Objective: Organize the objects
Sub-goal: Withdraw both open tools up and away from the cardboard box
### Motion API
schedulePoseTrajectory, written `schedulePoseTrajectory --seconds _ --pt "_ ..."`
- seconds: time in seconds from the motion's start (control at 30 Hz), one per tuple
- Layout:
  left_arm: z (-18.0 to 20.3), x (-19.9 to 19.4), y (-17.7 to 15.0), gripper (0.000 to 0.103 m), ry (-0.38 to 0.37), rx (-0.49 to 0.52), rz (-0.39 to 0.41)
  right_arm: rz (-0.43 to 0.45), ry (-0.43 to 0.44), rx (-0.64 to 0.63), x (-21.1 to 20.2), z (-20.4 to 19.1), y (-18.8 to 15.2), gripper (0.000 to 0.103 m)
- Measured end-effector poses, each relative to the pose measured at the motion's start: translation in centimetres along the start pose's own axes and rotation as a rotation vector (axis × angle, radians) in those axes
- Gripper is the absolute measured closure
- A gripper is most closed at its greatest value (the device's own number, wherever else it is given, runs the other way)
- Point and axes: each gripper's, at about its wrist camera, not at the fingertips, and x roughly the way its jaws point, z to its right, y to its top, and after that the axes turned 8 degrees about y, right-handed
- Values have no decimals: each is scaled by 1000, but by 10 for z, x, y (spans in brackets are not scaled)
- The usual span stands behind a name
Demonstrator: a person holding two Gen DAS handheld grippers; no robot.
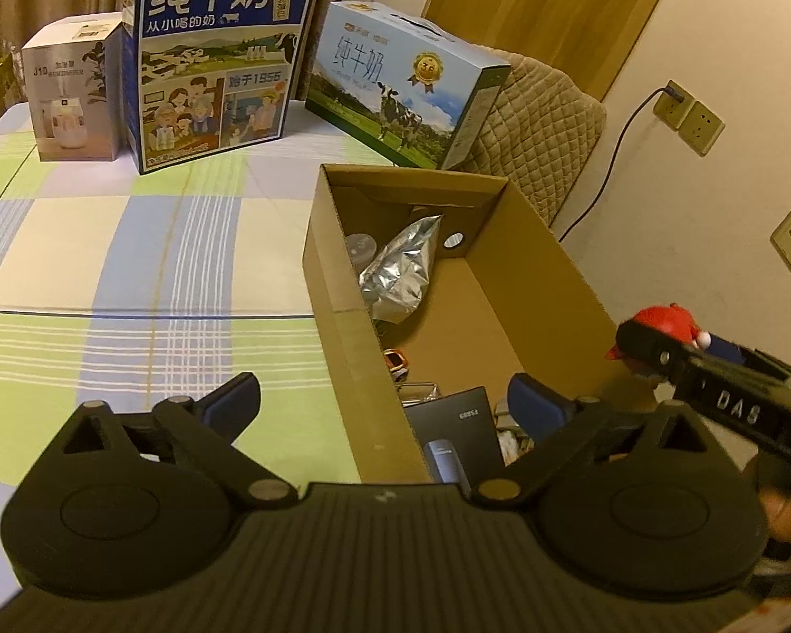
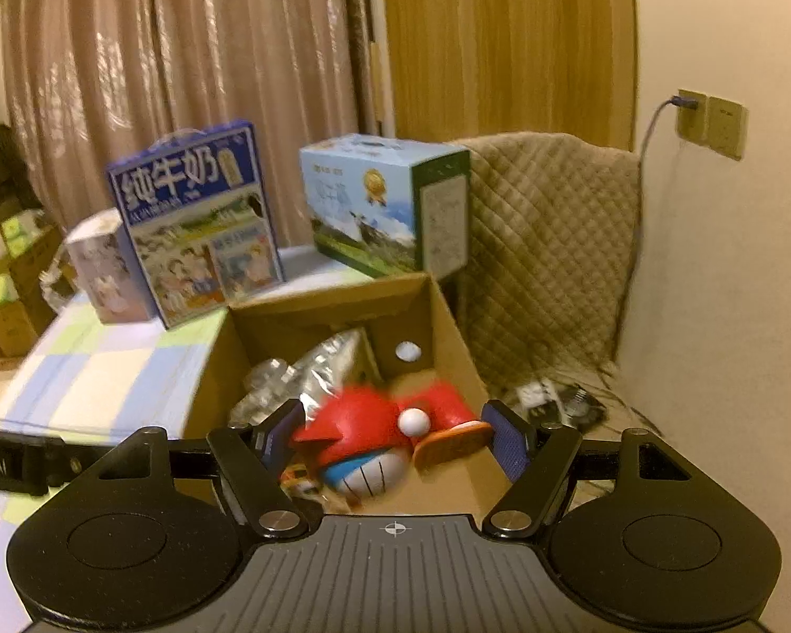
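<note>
An open cardboard box stands on the checked tablecloth. Inside lie a silver foil bag, a dark flat packet, a small orange toy and other bits. My left gripper is open and empty, its fingers straddling the box's left wall. My right gripper is shut on a red-capped toy figure with a blue and white face, which spans from pad to pad. It hangs over the near right part of the box. From the left wrist view the toy figure shows at the right gripper.
Two milk cartons and a white humidifier box stand at the table's far side. A chair with a quilted cover sits right of the box, by a wall with sockets and a plugged cable.
</note>
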Motion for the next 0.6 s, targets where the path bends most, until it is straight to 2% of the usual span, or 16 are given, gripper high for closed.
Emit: schedulePoseTrajectory --seconds 0.07,0.2,0.6 --pt "-1 0 0 1 6 0 2 29 -1 -2 0 0 4 24" --pt "-3 -1 -2 1 10 7 9 70 -11 35 -7 6 10 23" --pt "-10 -16 -15 1 18 15 31 22 -56 129 -38 15 -15 23"
